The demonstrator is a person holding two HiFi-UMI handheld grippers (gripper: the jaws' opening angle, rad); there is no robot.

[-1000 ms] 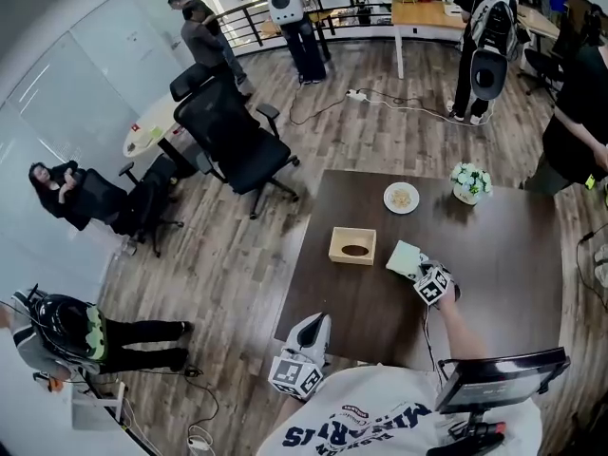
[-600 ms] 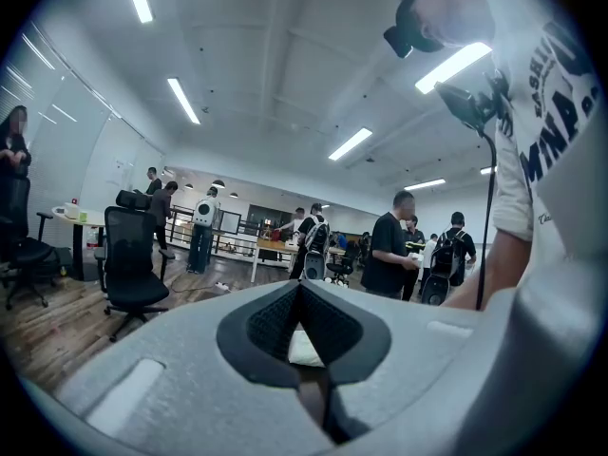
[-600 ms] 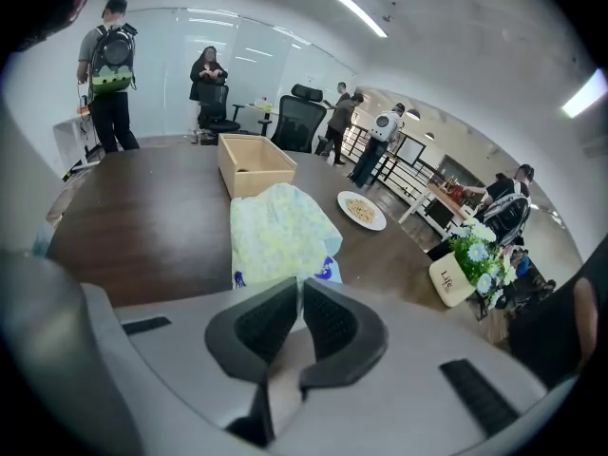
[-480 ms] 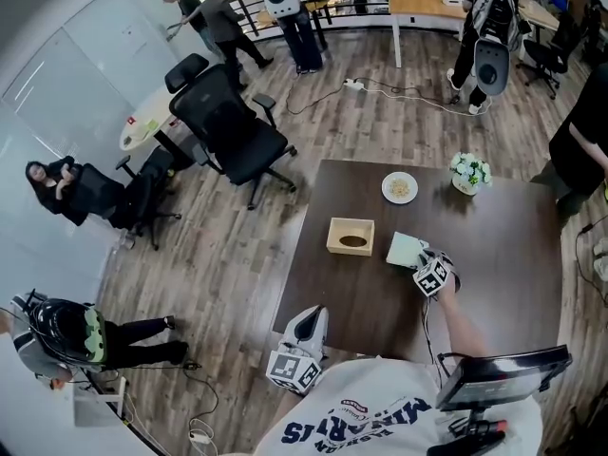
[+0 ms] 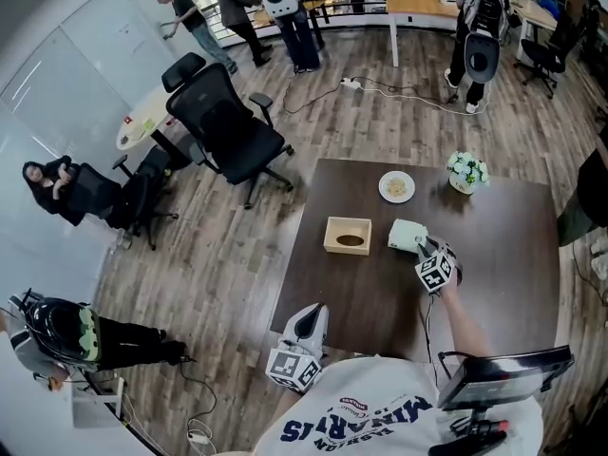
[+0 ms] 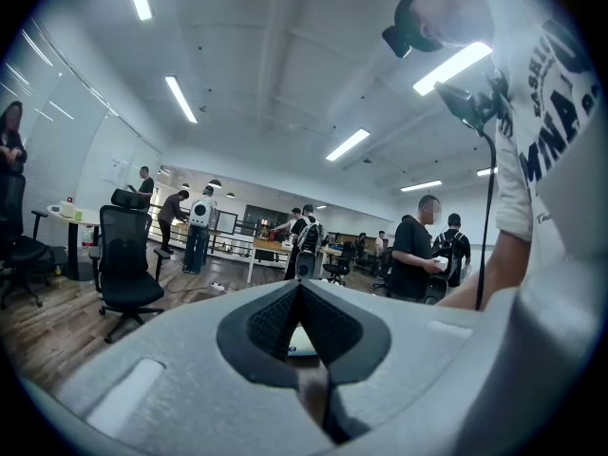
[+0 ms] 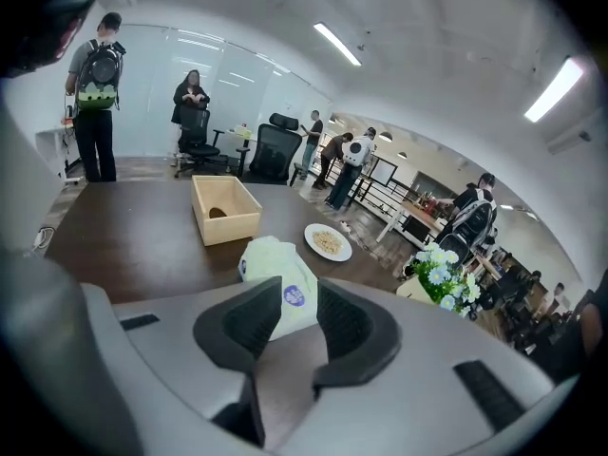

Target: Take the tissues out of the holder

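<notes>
Now: my right claw (image 5: 425, 253) is over the dark table (image 5: 494, 264), tipped downward, and its jaws have just been opening. In the right gripper view they stand apart. The tissue pack (image 5: 408, 235) lies on the tabletop between and just ahead of the pad tips. Neither pad presses on it, so this claw counts as released.

Pack: pale green, soft-sided, with a small round purple label on the end facing me. It is out of the holder (image 5: 349, 236) and lies just to its right in the head view, with a strip of bare table between the two.

Holder: a light wooden box standing flat on the table, open side up, with a dark oval slot showing inside.

Beyond the pack is a white plate (image 5: 397, 186) with something tan and crumbly on it. Farther right is a small pot of white flowers (image 5: 466, 173). Both are well apart from the pack.

My left claw (image 5: 309, 319) is held low against my body at the near edge of the table, pointing roughly level. The left gripper view shows its pads drawn together, clenched on nothing that I can make out.

Surroundings: wood floor (image 5: 237, 255), a black office chair (image 5: 228, 131) off the table's far left corner, and people (image 5: 237, 3) standing across the room.
</notes>
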